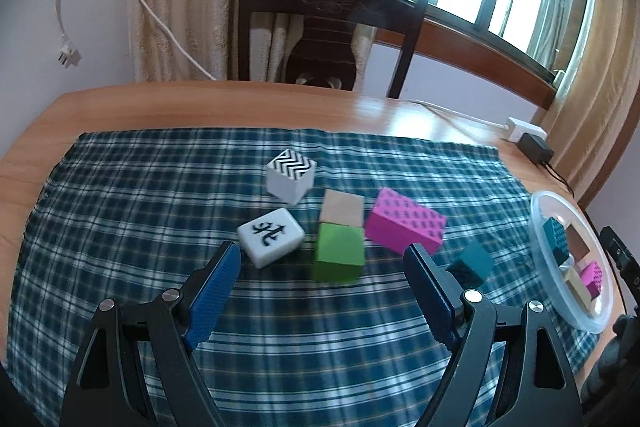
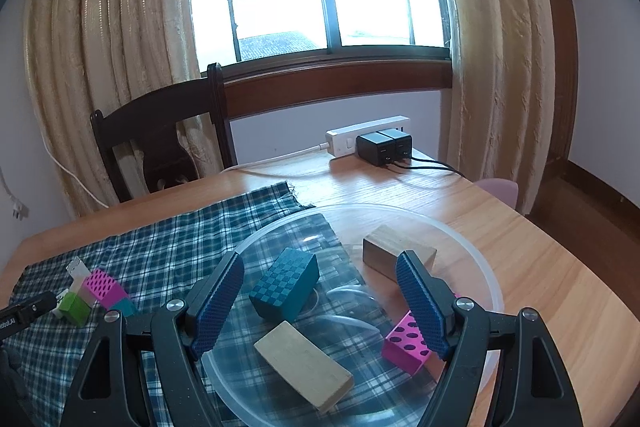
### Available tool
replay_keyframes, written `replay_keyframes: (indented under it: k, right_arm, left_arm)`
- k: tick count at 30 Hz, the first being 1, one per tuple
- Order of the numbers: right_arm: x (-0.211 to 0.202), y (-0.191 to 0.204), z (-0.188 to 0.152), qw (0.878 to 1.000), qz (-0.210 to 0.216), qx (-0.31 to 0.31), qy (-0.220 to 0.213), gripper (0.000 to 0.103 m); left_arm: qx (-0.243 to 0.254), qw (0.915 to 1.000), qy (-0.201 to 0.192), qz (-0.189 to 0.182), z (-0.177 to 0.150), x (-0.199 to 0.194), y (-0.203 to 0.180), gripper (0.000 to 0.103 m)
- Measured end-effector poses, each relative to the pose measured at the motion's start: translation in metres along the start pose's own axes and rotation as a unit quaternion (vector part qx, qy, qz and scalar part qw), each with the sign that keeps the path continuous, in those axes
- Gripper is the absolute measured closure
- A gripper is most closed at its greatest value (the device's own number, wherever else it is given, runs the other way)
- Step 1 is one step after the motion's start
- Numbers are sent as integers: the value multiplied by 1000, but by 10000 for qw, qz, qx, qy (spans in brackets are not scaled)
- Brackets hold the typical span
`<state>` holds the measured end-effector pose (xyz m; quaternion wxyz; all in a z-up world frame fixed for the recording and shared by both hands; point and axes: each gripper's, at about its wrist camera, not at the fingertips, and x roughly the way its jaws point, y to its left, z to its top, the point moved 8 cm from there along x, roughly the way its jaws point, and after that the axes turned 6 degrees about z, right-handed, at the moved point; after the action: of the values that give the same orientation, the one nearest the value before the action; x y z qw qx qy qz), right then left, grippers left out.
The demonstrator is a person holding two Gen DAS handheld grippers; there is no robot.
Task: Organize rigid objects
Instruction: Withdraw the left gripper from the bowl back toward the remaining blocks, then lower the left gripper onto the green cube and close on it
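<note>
In the left wrist view my left gripper (image 1: 322,263) is open and empty just in front of a green block (image 1: 339,253). Behind it lie a tan block (image 1: 343,209), a pink dotted block (image 1: 406,221), a white mahjong tile (image 1: 271,235), a zigzag-patterned white cube (image 1: 291,175) and a small teal block (image 1: 474,263). In the right wrist view my right gripper (image 2: 320,279) is open and empty over a clear plastic bowl (image 2: 486,267). The bowl holds a teal checkered block (image 2: 286,289), a pale wooden block (image 2: 304,365), a brown wooden block (image 2: 394,251) and a pink dotted block (image 2: 404,345).
A plaid cloth (image 1: 140,211) covers the wooden table (image 1: 160,107). A dark chair (image 1: 328,35) stands behind the table. A power strip with black adapters (image 2: 372,143) sits at the back right by the window. The bowl also shows at the right edge of the left wrist view (image 1: 538,211).
</note>
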<state>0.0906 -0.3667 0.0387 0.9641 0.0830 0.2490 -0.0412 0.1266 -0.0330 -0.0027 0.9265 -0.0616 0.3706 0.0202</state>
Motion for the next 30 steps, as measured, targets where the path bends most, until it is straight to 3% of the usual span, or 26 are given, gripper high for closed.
replay_keyframes:
  k: [17, 26, 30]
  right_arm:
    - [-3, 17, -5, 9997, 163, -193, 52, 21]
    - [-3, 19, -6, 9996, 171, -218, 66, 21]
    - [-3, 20, -7, 9996, 172, -228, 68, 21]
  left_arm:
    - [-111, 9994, 264, 212, -10, 19, 20, 19]
    - [67, 9996, 254, 124, -14, 18, 7, 19]
    - [284, 9991, 286, 88, -17, 20, -6, 35]
